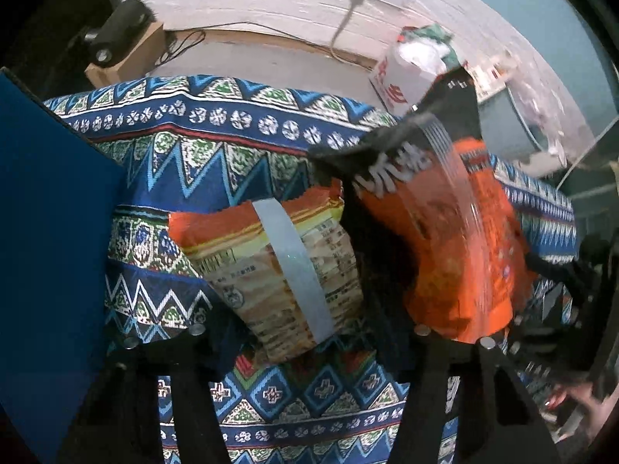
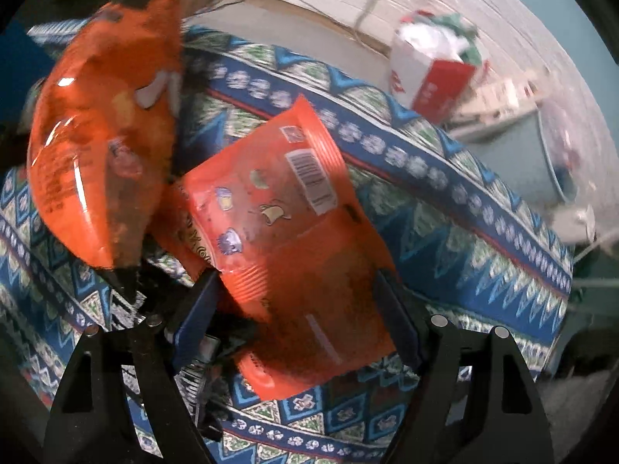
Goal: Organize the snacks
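Beyond both jaws, patterned tablecloth across the whole surface; blue board beside the left jaws; red-and-white carton far ahead. Between the left gripper jaws, cracker pack, grip uncertain; orange chip bag alongside. Right gripper clamped on flat orange pouch.

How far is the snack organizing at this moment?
Done: nothing looks sorted yet; no tidy group of snacks shows. In hand: the flat orange pouch sits between the right gripper pads, which seem to press its edges. The taped pack lies between the left gripper fingers; grip unclear. Left: the puffy orange bag beside them, and placing all three, now over the patterned cloth.
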Demonstrator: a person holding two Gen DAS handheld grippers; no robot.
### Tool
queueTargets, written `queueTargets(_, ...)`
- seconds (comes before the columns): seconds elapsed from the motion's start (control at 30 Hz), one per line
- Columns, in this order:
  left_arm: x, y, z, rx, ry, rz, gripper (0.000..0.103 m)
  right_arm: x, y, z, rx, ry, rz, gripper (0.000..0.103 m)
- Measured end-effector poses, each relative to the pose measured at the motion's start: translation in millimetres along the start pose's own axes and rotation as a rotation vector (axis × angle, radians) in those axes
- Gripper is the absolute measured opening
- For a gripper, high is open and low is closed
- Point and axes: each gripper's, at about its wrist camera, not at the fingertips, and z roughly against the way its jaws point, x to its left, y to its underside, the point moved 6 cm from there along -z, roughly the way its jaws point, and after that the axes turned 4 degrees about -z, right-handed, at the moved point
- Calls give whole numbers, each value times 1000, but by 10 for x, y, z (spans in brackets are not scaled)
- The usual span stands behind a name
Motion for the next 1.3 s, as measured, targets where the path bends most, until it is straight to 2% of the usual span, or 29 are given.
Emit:
queueTargets(0.1,-51,70,-4,7,-17,-47,54,-144,28,-3,13,14,-77,78)
queueTargets(0.27,-172,187,-17,31,-86,-172,54,-411,111,-6,44,24,-203,79)
queueTargets(0.4,-257,294,12,50,-126,-251,54,-508,179,-8,66,14,-236,79)
queueTargets(0.43,-273,311,24,46,-128,-253,55,-505,192,0,67,6,-228,79)
queueTargets(0.5,-296,326,35,36,-123,-246,67,-468,182,21,52,-8,-187,79)
queueTargets(0.57,-279,331,49,27,-123,-235,75,-421,166,16,37,9,-126,79)
queueTargets(0.63,-213,309,19,25,-128,-205,75,-359,152,-4,32,26,-80,79)
queueTargets(0.73,-122,295,-23,24,-88,-166,76,-304,99,-16,10,53,-24,79)
queueTargets(0.9,-65,222,-22,-14,-74,-160,78,-357,68,-91,3,46,-23,81)
queueTargets(0.93,-66,215,-22,-20,-73,-160,77,-380,55,-111,3,35,-32,82)
queueTargets(0.97,-56,218,-12,-30,-78,-158,68,-403,44,-125,2,20,-46,83)
queueTargets(1.0,-52,220,-7,-34,-81,-160,55,-419,49,-137,3,6,-62,83)
queueTargets(1.1,-40,224,5,-24,-77,-157,46,-471,69,-159,-3,-35,-113,83)
queueTargets(1.13,-24,229,9,-22,-78,-155,45,-461,76,-153,-6,-42,-117,82)
queueTargets(1.17,-28,249,29,-23,-82,-153,45,-437,82,-138,-12,-47,-119,75)
queueTargets(1.2,-18,271,46,-24,-90,-159,44,-404,89,-116,-17,-52,-116,64)
queueTargets(1.3,-13,356,112,-34,-117,-189,44,-258,135,-50,-34,-51,-91,45)
